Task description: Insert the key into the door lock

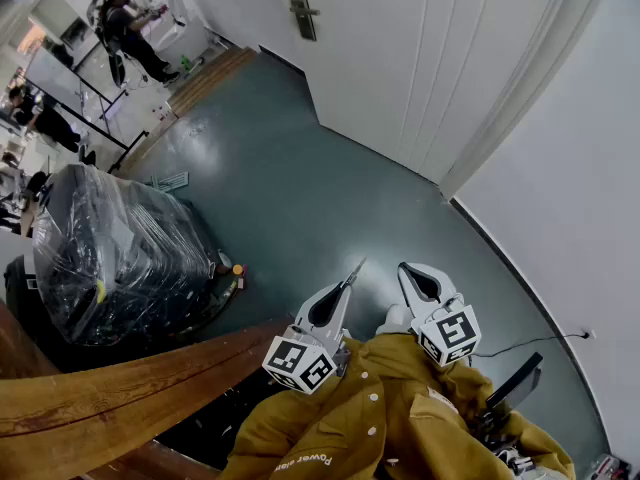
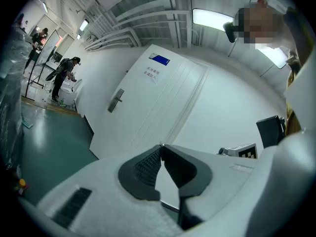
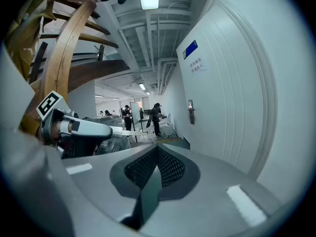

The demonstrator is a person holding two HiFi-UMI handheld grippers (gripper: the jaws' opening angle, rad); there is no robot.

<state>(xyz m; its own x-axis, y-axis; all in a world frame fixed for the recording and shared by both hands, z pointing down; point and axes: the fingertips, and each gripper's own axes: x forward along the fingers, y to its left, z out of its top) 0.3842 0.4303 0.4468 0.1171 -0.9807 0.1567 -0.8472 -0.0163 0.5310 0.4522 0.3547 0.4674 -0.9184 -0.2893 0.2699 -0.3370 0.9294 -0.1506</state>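
Pinching a slim metal key (image 1: 354,270) at their tips, the jaws of the left gripper (image 1: 344,286) were pressed together on it, the blade sticking out toward 1 o'clock in the head view; the right gripper (image 1: 408,271) hung just beside it at 3 o'clock, its jaws closed on each other with nothing between them; both sat low in the head view, near 6 o'clock, above yellow sleeves (image 1: 400,408); the white door (image 1: 420,58) stood well apart across the dark green floor (image 1: 300,178), at 12 o'clock, its lock plate (image 1: 298,8) and handle near the door's left edge; the key was not touching the lock plate; in the right gripper view the key pointed toward 3 o'clock, the lock plate farther off that way; a plastic-wrapped bundle (image 1: 115,248) sat at 9 o'clock, a curved wooden handrail (image 1: 120,388) at 7 o'clock, and a person (image 1: 130,33) stood far off at 11 o'clock.
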